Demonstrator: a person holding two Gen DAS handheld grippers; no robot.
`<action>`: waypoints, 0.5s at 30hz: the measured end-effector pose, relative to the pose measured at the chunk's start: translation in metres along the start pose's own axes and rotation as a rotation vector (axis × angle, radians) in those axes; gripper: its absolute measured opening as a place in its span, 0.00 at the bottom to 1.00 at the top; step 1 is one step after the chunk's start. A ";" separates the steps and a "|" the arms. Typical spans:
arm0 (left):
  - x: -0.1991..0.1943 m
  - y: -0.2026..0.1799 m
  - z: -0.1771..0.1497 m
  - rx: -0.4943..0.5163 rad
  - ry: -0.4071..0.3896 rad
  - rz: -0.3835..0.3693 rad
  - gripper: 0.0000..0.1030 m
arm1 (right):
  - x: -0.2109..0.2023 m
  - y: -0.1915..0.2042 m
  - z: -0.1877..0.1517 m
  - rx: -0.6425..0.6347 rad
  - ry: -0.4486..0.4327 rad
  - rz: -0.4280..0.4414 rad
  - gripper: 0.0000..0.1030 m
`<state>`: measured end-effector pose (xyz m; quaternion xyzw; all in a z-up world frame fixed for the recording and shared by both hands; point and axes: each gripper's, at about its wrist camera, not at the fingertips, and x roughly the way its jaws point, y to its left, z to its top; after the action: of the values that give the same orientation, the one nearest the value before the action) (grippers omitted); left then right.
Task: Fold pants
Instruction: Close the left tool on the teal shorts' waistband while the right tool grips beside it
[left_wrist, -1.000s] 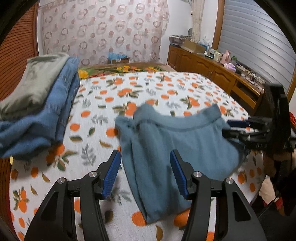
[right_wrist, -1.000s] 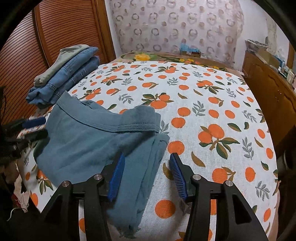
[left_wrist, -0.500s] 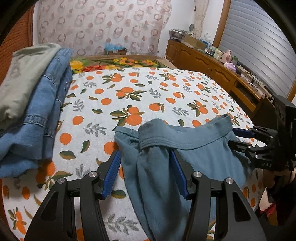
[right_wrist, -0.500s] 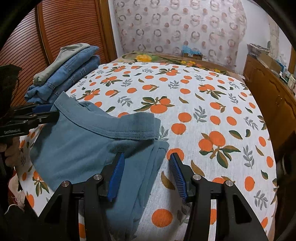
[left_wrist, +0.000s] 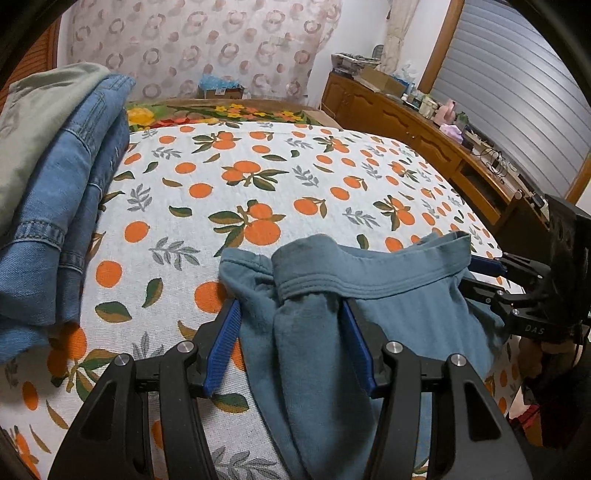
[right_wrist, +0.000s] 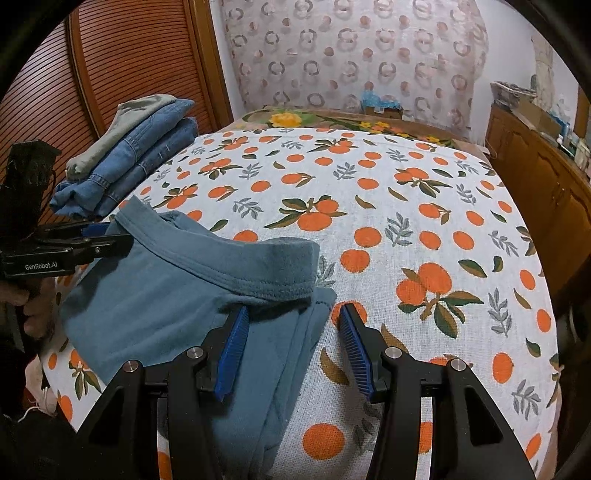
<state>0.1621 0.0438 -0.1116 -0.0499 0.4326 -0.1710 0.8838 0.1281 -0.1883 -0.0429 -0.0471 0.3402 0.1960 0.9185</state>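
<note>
Teal-blue pants (left_wrist: 369, 295) lie on the orange-print bedspread (left_wrist: 258, 177), waistband toward the far side. My left gripper (left_wrist: 291, 317) is open, its blue pads either side of the waistband's left corner and the folded leg below it. My right gripper (right_wrist: 293, 321) is open over the waistband's right corner of the pants (right_wrist: 177, 288). Each gripper shows in the other view: the right one (left_wrist: 491, 277) at the pants' right edge, the left one (right_wrist: 110, 238) at the left edge.
A stack of folded jeans (left_wrist: 66, 206) with a grey-green garment (left_wrist: 33, 122) on top lies at the bed's left side, also in the right wrist view (right_wrist: 140, 162). A wooden cabinet (left_wrist: 424, 136) with clutter runs along the right. A slatted wooden door (right_wrist: 122, 74) stands behind the stack.
Both grippers have moved forward and lower toward the waistband; its two corners now lie between the open fingers. The pants have not shifted on the bed.
</note>
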 end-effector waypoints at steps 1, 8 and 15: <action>0.000 0.000 0.000 -0.001 0.000 0.000 0.55 | 0.000 0.001 0.000 -0.002 0.001 -0.003 0.51; -0.004 0.001 -0.004 -0.012 -0.020 -0.025 0.46 | 0.001 0.004 0.002 -0.014 0.009 0.006 0.44; -0.008 -0.002 -0.004 -0.014 -0.034 -0.045 0.33 | 0.003 -0.002 0.006 -0.011 0.022 0.041 0.26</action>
<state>0.1540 0.0452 -0.1080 -0.0684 0.4175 -0.1868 0.8866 0.1345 -0.1874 -0.0407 -0.0472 0.3500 0.2159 0.9103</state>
